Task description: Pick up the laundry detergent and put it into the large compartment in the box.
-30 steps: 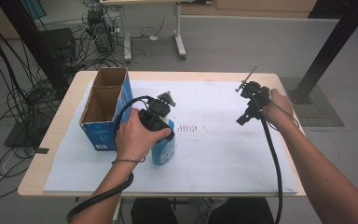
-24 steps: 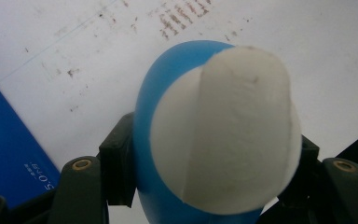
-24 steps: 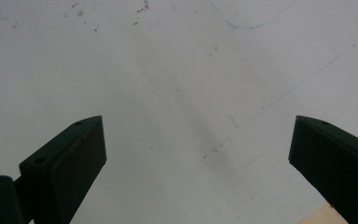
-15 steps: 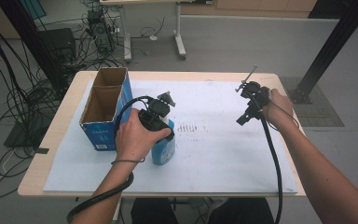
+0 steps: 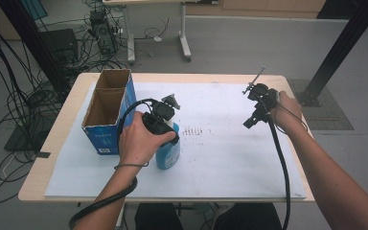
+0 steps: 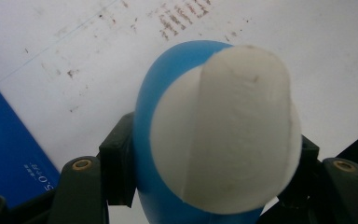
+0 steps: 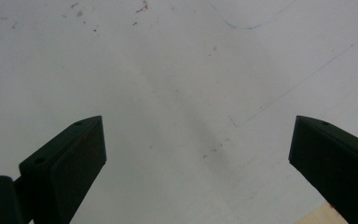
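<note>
left tool (image 6: pixel 209 154) pinching blue bottle (image 5: pixel 168 152) | right tool (image 7: pixel 196 154) spread above white sheet (image 5: pixel 230 158)

bottles: 1 blue bottle (image 5: pixel 168 152); boxes: 1 cardboard box (image 5: pixel 106 111); claws: 2; paper sheets: 1 (image 5: pixel 220 143)

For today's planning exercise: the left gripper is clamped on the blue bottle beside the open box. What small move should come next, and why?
Probably lift the bottle a little, straight up. The left gripper has its jaws pressed on both sides of it, and it stands on the white sheet right beside the open box, whose walls it would need to clear. The right gripper hangs open and apart.
</note>
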{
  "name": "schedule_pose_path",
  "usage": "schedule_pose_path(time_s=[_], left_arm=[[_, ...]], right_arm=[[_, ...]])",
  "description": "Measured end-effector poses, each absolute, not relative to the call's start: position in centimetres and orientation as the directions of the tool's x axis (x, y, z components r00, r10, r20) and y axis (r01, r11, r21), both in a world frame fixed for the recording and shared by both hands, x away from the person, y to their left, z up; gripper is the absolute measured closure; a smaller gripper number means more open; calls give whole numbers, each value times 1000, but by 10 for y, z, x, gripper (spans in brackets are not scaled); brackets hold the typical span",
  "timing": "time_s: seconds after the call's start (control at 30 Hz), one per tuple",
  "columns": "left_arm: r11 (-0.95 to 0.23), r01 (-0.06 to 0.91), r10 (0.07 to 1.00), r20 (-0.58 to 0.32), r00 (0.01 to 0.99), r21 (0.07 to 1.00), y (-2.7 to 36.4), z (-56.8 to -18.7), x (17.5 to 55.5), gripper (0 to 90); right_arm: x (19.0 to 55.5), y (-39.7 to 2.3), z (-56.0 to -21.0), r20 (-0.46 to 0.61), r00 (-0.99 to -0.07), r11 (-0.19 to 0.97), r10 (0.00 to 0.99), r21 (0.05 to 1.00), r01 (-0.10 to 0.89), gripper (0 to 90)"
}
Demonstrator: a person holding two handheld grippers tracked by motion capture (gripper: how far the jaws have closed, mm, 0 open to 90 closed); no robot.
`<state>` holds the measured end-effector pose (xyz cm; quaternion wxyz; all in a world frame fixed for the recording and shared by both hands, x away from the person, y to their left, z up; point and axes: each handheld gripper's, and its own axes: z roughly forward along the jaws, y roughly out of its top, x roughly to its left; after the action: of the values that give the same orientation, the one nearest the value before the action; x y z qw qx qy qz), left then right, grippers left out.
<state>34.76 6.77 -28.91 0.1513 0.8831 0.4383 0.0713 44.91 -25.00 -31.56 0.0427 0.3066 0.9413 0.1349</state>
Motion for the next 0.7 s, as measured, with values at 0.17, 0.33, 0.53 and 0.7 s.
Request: schedule_pose_path(time_s=[0.17,0.33,0.53,0.7], left_arm=[[-571,752,795,-5,606,328,68,-289,348,374],[-571,753,796,-3,605,326,67,-289,347,374],[-572,750,796,1,606,332,67,-289,347,375],[-573,749,795,4,606,334,67,-289,346,375]], right_arm=[[449,-250,-316,7,-806,773,591,282,569,36],[449,-250,-316,3,-806,773,592,280,569,36],[451,-250,-317,5,-808,776,589,276,567,36],[453,-249,-319,2,-808,777,589,272,567,36]])
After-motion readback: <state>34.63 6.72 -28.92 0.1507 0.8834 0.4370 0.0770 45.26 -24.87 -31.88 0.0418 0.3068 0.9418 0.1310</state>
